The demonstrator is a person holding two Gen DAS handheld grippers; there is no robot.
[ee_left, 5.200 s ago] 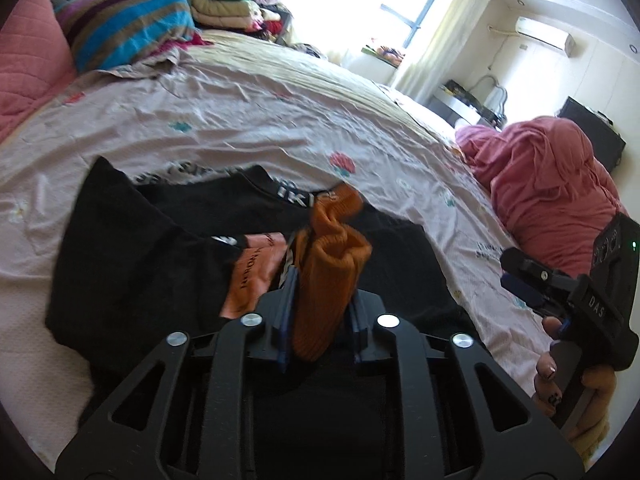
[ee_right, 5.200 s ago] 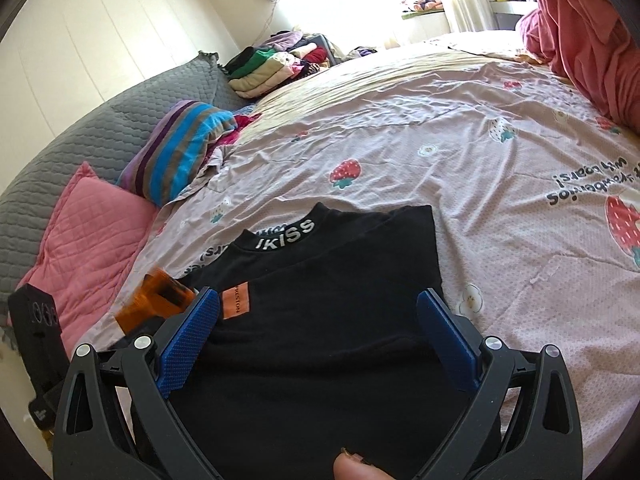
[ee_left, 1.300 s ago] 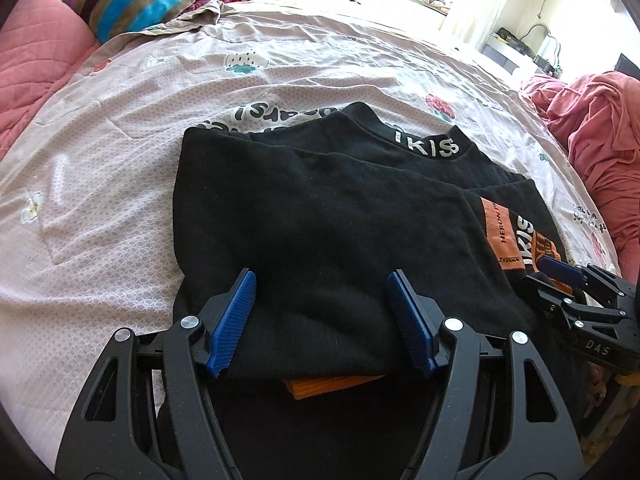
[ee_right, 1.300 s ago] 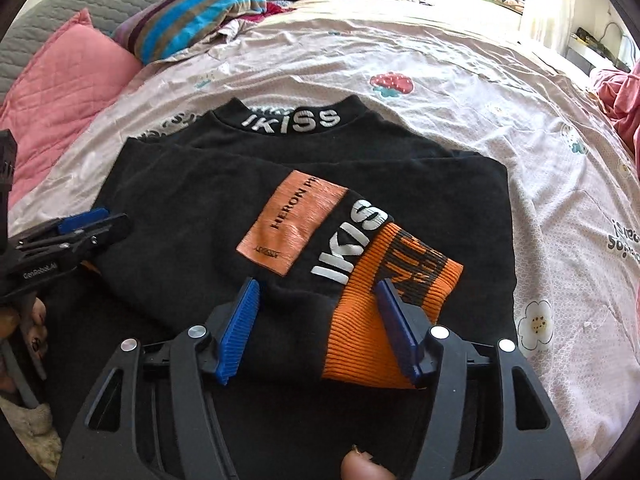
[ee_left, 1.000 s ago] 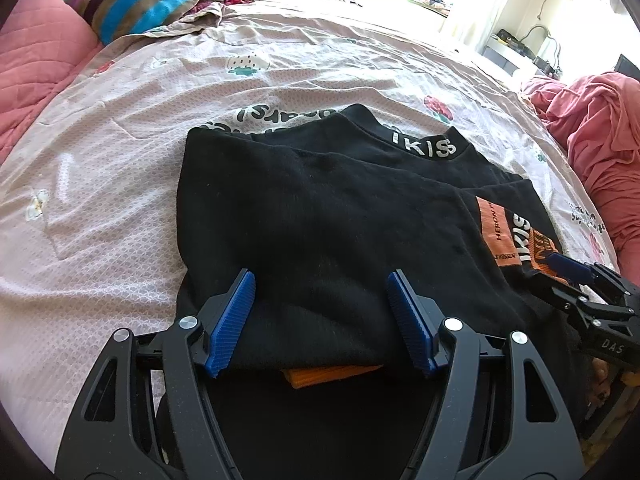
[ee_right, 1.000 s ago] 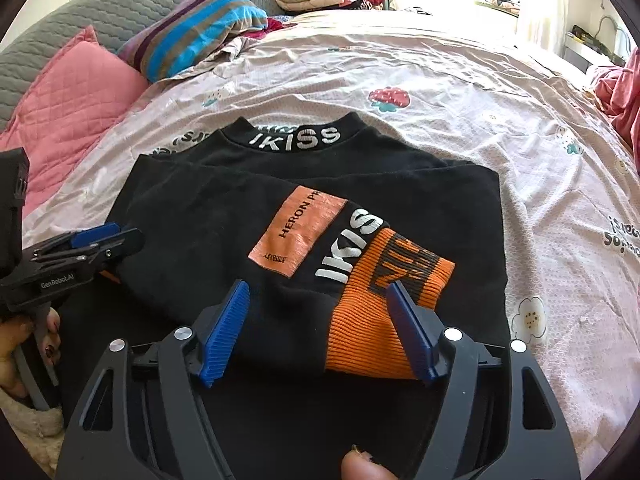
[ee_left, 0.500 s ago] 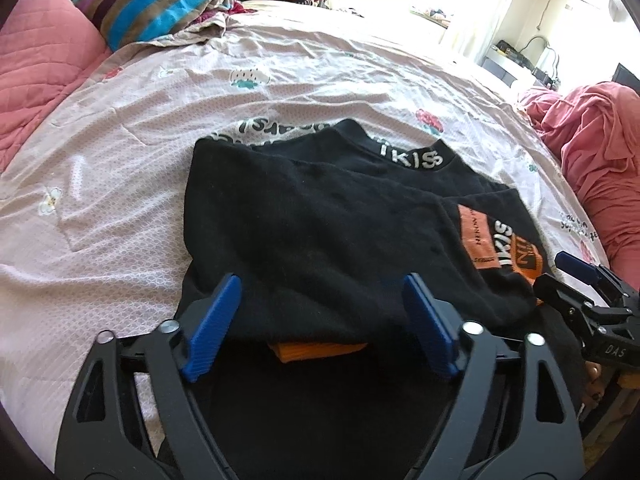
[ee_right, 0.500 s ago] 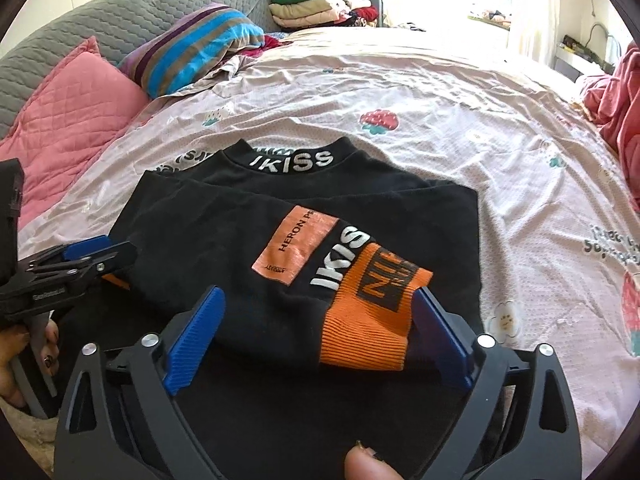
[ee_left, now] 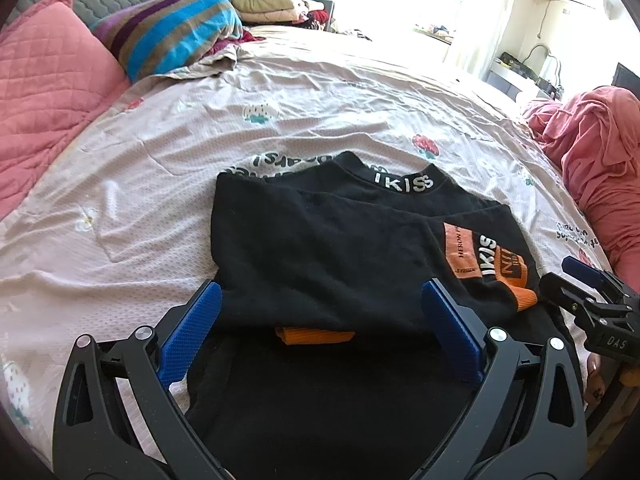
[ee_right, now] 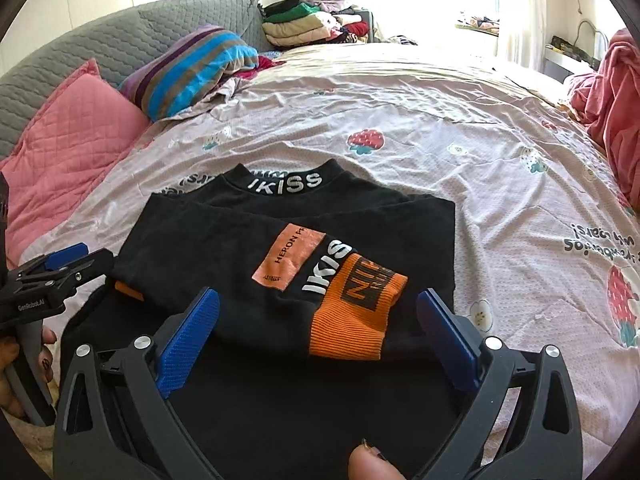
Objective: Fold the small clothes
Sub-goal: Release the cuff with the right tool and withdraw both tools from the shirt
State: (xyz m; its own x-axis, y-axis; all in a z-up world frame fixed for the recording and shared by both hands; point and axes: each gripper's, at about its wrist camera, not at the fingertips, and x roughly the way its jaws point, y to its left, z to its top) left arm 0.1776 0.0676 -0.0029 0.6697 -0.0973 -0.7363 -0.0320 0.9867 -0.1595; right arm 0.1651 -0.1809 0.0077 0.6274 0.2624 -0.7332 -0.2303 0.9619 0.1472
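A black sweater [ee_left: 328, 248] with an "IKISS" collar lies flat on the bed, both sleeves folded across its body. One orange cuff [ee_right: 356, 312] rests on top at the right; the other orange cuff [ee_left: 316, 336] peeks out from under the folded sleeve. My left gripper [ee_left: 320, 292] hovers over the sweater's near left part, its jaws opening, and its blue pads touch no cloth. Over the orange cuff hangs my right gripper [ee_right: 318, 296], jaws opening too, pads clear of the cuff. Each gripper also shows at the edge of the other's view.
The pink strawberry-print bedsheet [ee_right: 460, 128] spreads all around the sweater. A pink pillow [ee_right: 68, 140] and a striped pillow [ee_right: 192, 72] lie at the back left, folded clothes [ee_right: 304, 24] are stacked behind, and a pink blanket heap [ee_left: 592, 152] lies at the right.
Both grippers' jaws have spread wider and both have lifted and drawn back from the sweater. The sleeves stay folded across the body where they were laid.
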